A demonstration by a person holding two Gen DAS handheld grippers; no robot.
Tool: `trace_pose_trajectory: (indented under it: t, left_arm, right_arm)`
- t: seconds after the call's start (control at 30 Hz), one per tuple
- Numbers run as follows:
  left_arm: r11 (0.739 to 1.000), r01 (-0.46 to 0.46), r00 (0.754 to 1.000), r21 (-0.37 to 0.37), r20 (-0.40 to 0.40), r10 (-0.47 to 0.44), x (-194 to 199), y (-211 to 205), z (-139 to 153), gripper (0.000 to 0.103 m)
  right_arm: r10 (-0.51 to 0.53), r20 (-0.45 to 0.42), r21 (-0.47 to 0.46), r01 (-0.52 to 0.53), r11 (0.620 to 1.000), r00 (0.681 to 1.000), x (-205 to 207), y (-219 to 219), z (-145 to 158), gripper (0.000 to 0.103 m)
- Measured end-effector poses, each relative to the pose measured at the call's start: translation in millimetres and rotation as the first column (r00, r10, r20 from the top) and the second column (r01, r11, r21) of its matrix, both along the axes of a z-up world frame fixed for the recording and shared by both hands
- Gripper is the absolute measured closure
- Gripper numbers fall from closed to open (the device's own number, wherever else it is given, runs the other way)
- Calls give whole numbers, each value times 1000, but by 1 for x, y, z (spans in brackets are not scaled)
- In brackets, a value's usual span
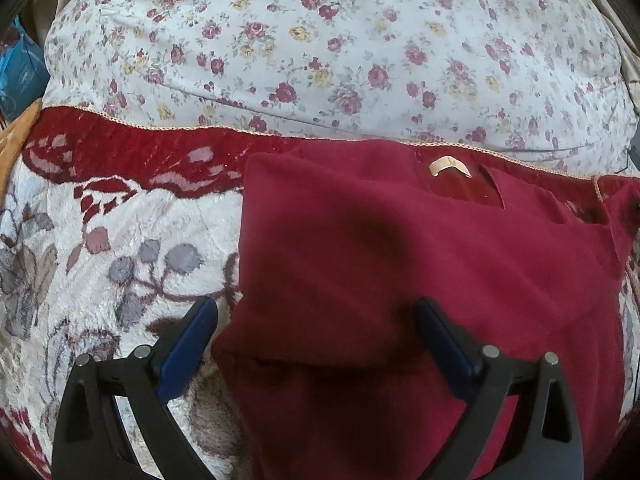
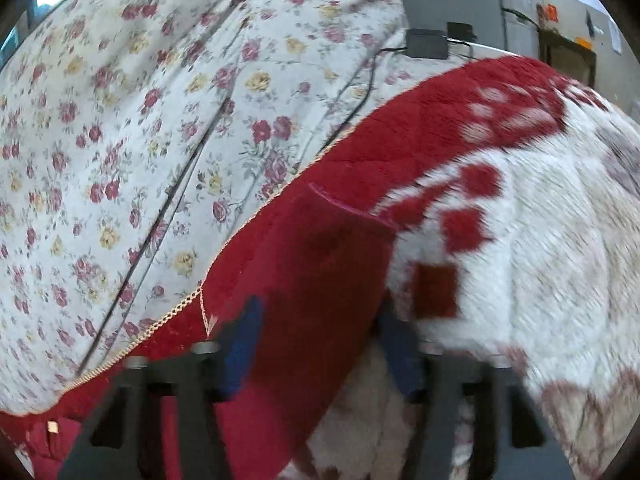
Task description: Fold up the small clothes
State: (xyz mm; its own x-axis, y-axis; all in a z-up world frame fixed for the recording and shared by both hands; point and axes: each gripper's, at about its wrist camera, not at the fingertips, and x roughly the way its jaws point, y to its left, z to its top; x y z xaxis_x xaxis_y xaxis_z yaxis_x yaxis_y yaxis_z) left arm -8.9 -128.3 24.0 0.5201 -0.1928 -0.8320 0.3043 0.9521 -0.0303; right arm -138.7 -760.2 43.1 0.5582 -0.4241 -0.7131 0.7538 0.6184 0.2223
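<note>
- Dark red garment point(image 1: 400, 264) lies on the blanket point(image 1: 120, 248), partly folded, its neck label point(image 1: 449, 167) facing up at the far side.
- Left gripper point(image 1: 316, 320) hangs over the near edge of the garment; its fingers point(image 1: 188, 344) stand wide apart, one over the blanket, the other over the cloth, nothing between them.
- Right gripper point(image 2: 316, 328) is blurred; its blue fingers point(image 2: 240, 344) stand apart on both sides of a garment point(image 2: 320, 280) part. Whether they touch it, one cannot tell.
- Blanket is white and red, plush, with an orange stitched edge.
- Beyond it lies a floral sheet point(image 1: 320, 40).
- Small black box point(image 2: 426, 43) with a cable sits on the sheet.
</note>
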Motion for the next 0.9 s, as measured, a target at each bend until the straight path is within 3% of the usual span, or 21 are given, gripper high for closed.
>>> trace_pose_trajectory:
  t: [0.03,0.13,0.33,0.53,0.63,0.73,0.9]
  left_arm:
    - [1000,1,1000,2,4,-1,0,0,0,4]
    - [1000,1,1000,7,24,-1,-1,1,4,4]
    - [999,-23,998,-33,51,25,-4,16,23,4]
    - [997,-49,994,-61,93,54,-8,33,45,4]
    - [994,-60,992,-94,102,70,-10,40,56,4]
    - [992,-66,991,-110,111,78,-12,46,63,4]
    - [986,-92,988,-138,108,107,-8,62,66,4]
  right_arm:
    - [5,-1,24,-5,1000,1000,1,-3,-2,95]
    - [6,44,32,-7,999,999,-10,0,8,95]
    - [49,179,-32,-44,999,983,-61,33,69,96]
    - [237,215,-108,-218,970,947,-84,98,140,96]
    - [375,214,-112,-359,927,902,-65,146,160,96]
    - [523,184,-94,-514,852,832,-26,206,160,96]
    - [719,128,-42,-721,692,683,48,323,122,96]
